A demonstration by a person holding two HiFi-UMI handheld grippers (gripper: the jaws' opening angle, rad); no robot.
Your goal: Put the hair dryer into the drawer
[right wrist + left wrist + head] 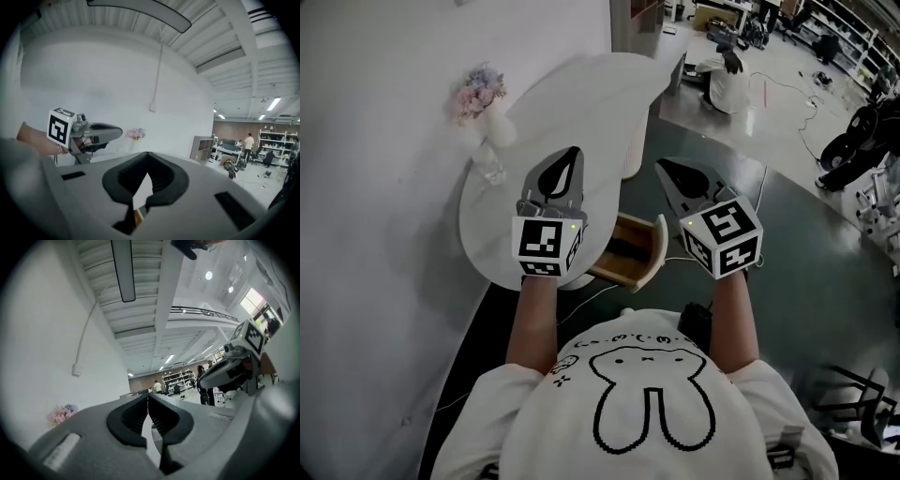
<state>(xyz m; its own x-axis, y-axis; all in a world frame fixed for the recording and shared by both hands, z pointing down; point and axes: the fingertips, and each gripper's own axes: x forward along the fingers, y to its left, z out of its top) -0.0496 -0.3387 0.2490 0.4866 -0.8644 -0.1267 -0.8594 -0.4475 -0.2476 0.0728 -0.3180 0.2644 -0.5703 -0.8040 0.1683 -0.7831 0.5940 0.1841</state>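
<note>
Hair dryer: in no view. It is possibly already in the open drawer, whose inside is too dark to read. Left gripper and right gripper hover above the drawer, one to each side. Both tongs are pressed together, empty, likely held clear before pushing it shut.

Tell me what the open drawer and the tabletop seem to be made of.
Drawer: looks like light wood or veneer, matt; its walls show a warm tan tone, grain too small to tell. Tabletop: smooth white, probably painted or laminated board; even colour, no visible grain.
</note>
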